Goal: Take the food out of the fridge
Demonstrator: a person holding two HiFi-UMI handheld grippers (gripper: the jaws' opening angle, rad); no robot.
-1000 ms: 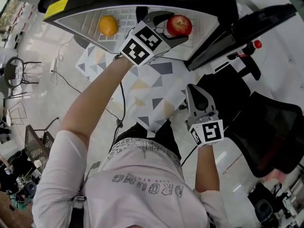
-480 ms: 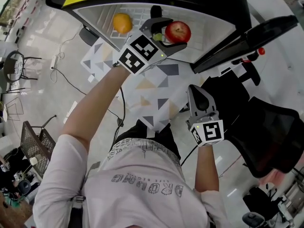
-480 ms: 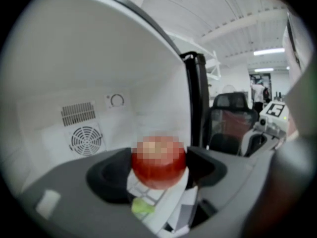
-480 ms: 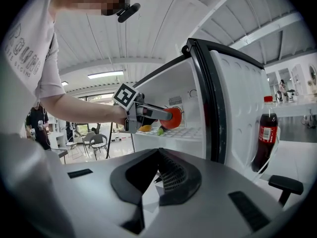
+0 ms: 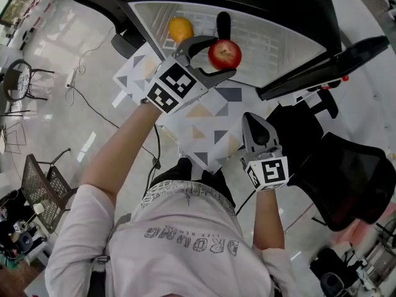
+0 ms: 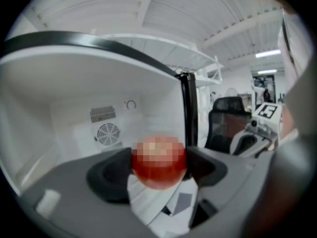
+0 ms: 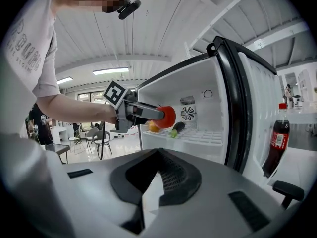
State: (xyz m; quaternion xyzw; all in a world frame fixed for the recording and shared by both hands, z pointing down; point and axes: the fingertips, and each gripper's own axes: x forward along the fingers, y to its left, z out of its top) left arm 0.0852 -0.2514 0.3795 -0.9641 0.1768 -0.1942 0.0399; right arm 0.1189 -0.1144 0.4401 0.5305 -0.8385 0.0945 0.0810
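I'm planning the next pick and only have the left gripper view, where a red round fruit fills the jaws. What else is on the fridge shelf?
Observer: Deeper in than the red round apple held by the left tool, an orange round fruit lies on the white wire shelf.
Operator: Anything beside it?
Observer: Yes, a dark long vegetable with a green end lies next to the orange fruit.
Operator: Is the other tool free for it?
Observer: The right tool is outside the fridge, its jaws together with nothing between them.
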